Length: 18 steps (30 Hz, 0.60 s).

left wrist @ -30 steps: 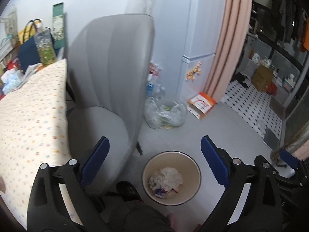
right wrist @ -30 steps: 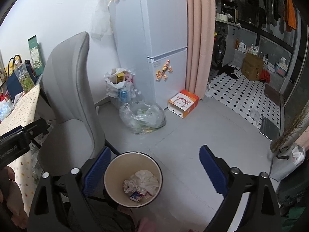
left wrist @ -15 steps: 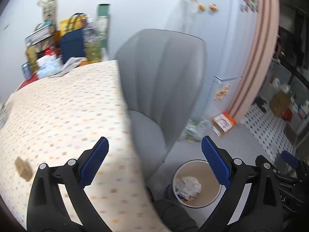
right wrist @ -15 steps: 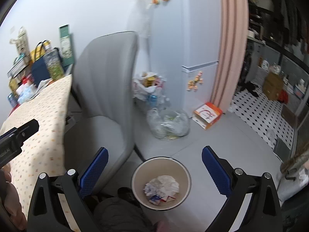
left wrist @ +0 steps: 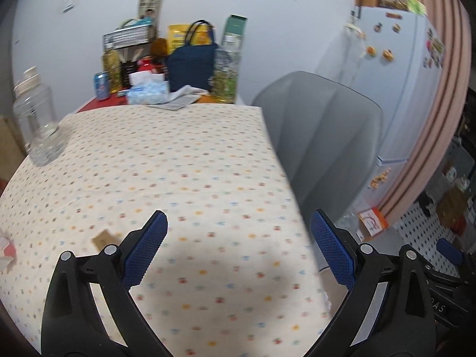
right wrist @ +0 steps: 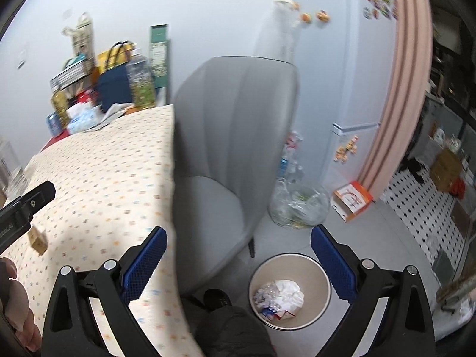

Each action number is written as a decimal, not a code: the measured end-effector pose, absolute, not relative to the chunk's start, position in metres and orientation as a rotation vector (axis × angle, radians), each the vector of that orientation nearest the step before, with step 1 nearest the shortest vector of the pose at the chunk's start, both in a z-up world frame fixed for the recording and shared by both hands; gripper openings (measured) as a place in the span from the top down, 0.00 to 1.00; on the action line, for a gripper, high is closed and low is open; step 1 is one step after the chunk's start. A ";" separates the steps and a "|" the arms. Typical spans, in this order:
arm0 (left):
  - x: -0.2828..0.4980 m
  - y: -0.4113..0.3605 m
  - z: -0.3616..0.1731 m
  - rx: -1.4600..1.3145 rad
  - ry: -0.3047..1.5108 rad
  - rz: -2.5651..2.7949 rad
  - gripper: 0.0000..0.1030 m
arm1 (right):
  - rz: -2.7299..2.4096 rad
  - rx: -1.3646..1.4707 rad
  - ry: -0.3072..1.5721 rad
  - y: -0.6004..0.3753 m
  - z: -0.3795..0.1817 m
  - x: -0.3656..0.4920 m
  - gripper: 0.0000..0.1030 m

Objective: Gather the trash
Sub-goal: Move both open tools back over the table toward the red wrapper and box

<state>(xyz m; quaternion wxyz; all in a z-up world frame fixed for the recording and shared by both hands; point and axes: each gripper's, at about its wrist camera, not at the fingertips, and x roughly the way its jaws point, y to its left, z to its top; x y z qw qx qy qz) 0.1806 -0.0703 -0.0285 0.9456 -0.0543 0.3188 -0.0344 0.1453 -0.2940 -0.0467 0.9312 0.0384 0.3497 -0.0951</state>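
The left gripper hung over the dotted tablecloth, jaws wide apart and empty; a small brown scrap, perhaps cardboard, lay just left of it; the right gripper, equally spread, hovered between the grey chair and the bin holding crumpled trash; a second earlier both pointed at the floor.
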 end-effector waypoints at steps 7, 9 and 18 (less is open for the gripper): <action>0.168 -0.013 -0.034 -0.159 0.647 0.018 0.07 | -0.098 0.026 0.711 -0.241 -0.040 0.156 0.08; 0.163 0.002 -0.036 -0.170 0.646 0.046 0.07 | -0.072 0.010 0.713 -0.225 -0.040 0.159 0.08; 0.141 0.059 -0.044 -0.186 0.654 0.164 0.07 | 0.033 -0.032 0.721 -0.168 -0.042 0.157 0.08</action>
